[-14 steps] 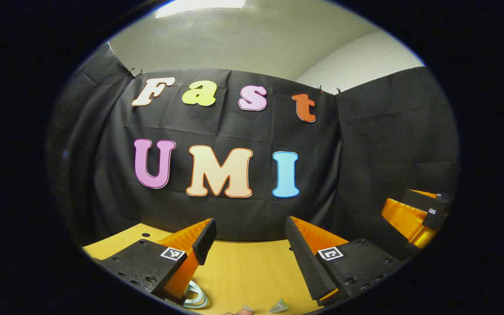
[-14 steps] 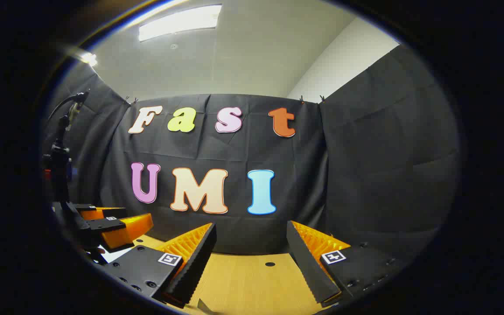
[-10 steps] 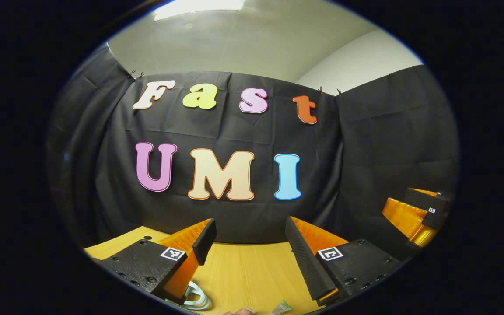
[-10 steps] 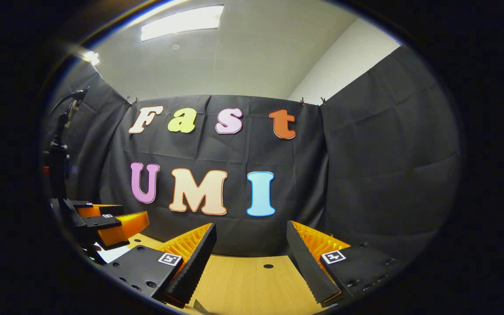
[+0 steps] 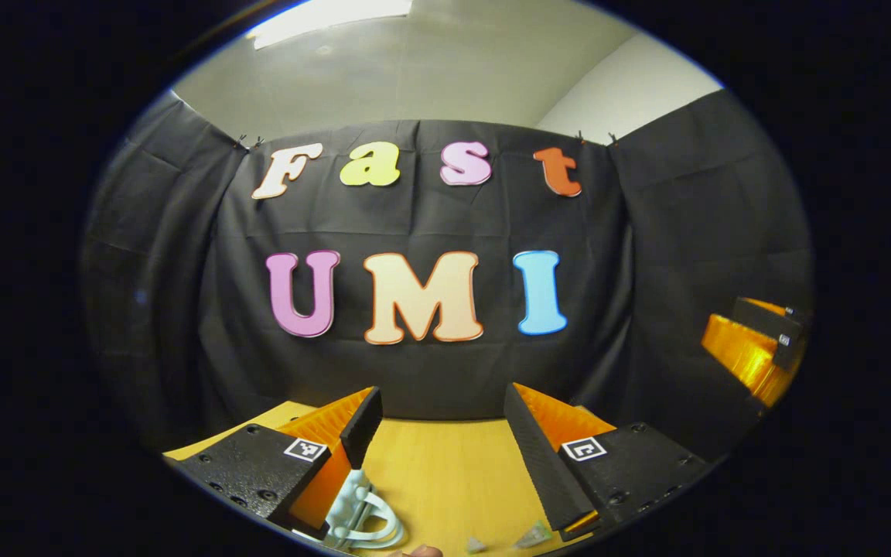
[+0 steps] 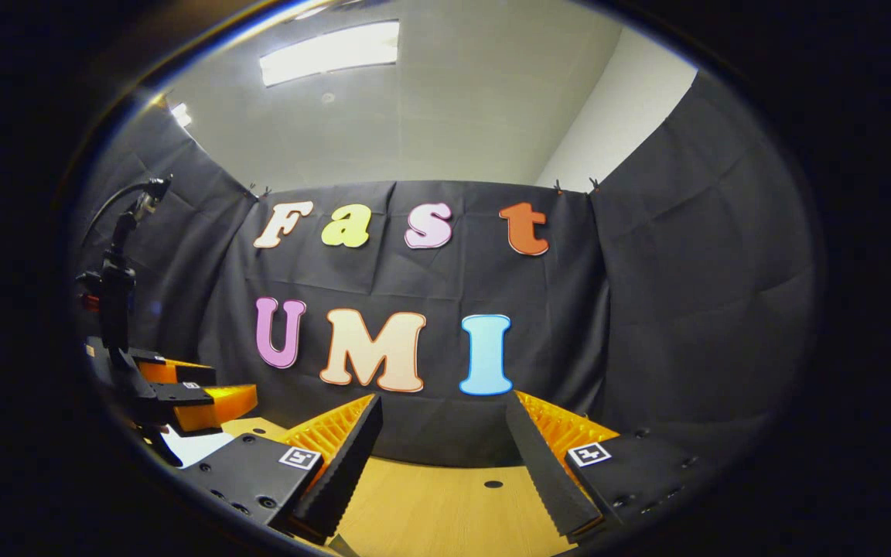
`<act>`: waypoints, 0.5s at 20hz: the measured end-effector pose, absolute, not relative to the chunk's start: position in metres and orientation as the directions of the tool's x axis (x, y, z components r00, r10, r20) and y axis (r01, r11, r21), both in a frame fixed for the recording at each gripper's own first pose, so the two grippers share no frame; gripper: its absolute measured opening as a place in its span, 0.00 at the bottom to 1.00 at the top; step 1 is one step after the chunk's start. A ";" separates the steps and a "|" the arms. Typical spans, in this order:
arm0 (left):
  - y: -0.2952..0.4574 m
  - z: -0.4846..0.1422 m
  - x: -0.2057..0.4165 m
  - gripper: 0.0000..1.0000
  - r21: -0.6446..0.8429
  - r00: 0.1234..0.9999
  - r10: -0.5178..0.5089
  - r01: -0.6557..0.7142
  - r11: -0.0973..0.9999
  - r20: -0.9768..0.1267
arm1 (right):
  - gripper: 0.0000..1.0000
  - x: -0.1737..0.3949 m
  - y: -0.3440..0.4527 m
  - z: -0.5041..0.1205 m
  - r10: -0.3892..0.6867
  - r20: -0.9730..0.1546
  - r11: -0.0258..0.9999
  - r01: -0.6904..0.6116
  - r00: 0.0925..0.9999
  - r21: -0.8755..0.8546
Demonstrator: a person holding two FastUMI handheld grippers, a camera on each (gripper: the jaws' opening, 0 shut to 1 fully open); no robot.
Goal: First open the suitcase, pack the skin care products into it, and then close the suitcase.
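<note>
My left gripper (image 5: 439, 418) is open over the wooden table (image 5: 445, 480), with nothing between its fingers. Just under its left finger lies a pale green looped handle (image 5: 360, 514); the case it belongs to is hidden. Two small tube ends (image 5: 534, 535) poke in at the bottom edge, beside a person's fingertip (image 5: 418, 551). My right gripper (image 6: 439, 422) is open too, held above the table (image 6: 430, 510) and facing the back wall. The right gripper (image 5: 751, 348) appears far right in the left gripper view. In the right gripper view the left gripper (image 6: 235, 387) shows at the far left.
A black stand with a gooseneck arm (image 6: 117, 286) rises at the far left of the right gripper view. A white surface (image 6: 190, 445) lies below the left gripper there. A small hole (image 6: 493, 484) marks the tabletop. Black cloth walls close the booth.
The left gripper view has swung left and tipped down, bringing more of the pale handle into sight. The right gripper view has tilted up slightly. Both grippers stayed open.
</note>
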State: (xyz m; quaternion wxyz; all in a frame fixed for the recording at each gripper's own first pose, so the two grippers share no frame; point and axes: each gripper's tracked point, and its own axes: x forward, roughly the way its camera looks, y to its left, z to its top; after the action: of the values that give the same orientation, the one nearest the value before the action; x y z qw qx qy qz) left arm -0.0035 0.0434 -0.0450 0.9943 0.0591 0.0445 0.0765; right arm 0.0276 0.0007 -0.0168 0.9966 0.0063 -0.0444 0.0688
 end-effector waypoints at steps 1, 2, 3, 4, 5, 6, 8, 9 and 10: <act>0.052 -0.062 -0.007 0.94 0.129 0.977 0.176 -0.160 0.979 -0.120 | 0.99 0.030 0.001 -0.024 0.136 0.077 0.991 -0.137 0.988 0.006; 0.059 -0.083 -0.010 0.94 0.125 0.967 0.187 -0.166 0.978 -0.173 | 0.99 0.032 0.000 -0.030 0.133 0.061 0.991 -0.133 0.989 0.007; 0.065 -0.103 -0.012 0.94 0.119 0.956 0.184 -0.160 0.980 -0.227 | 1.00 0.035 0.001 -0.033 0.127 0.054 0.992 -0.128 0.990 0.008; 0.069 -0.124 -0.014 0.95 0.114 0.944 0.175 -0.149 0.982 -0.280 | 0.99 0.039 0.000 -0.034 0.111 0.055 0.994 -0.112 0.992 0.005; 0.075 -0.143 -0.015 0.95 0.108 0.930 0.166 -0.137 0.985 -0.329 | 0.99 0.043 -0.003 -0.036 0.087 0.048 0.996 -0.087 0.995 0.001; 0.084 -0.165 -0.018 0.95 0.103 0.905 0.167 -0.138 0.985 -0.392 | 0.99 0.045 -0.003 -0.043 0.068 0.026 0.998 -0.068 0.997 0.004; 0.098 -0.197 -0.025 0.95 0.072 0.864 0.161 -0.144 0.987 -0.477 | 1.00 0.045 0.010 -0.051 0.060 0.013 0.998 -0.060 0.998 0.009; 0.103 -0.210 -0.027 0.95 0.061 0.843 0.158 -0.148 0.987 -0.514 | 0.99 0.048 0.009 -0.057 0.044 -0.008 0.999 -0.044 0.999 -0.003; 0.109 -0.224 -0.030 0.95 0.052 0.821 0.153 -0.149 0.987 -0.551 | 0.99 0.047 0.010 -0.066 0.030 -0.037 0.999 -0.030 0.999 -0.014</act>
State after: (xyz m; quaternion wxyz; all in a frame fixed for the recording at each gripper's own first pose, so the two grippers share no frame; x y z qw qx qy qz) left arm -0.0296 0.1087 -0.2236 0.9541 0.0034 0.2889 0.0791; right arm 0.0473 0.0098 -0.0660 0.9997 -0.0074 0.0182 0.0150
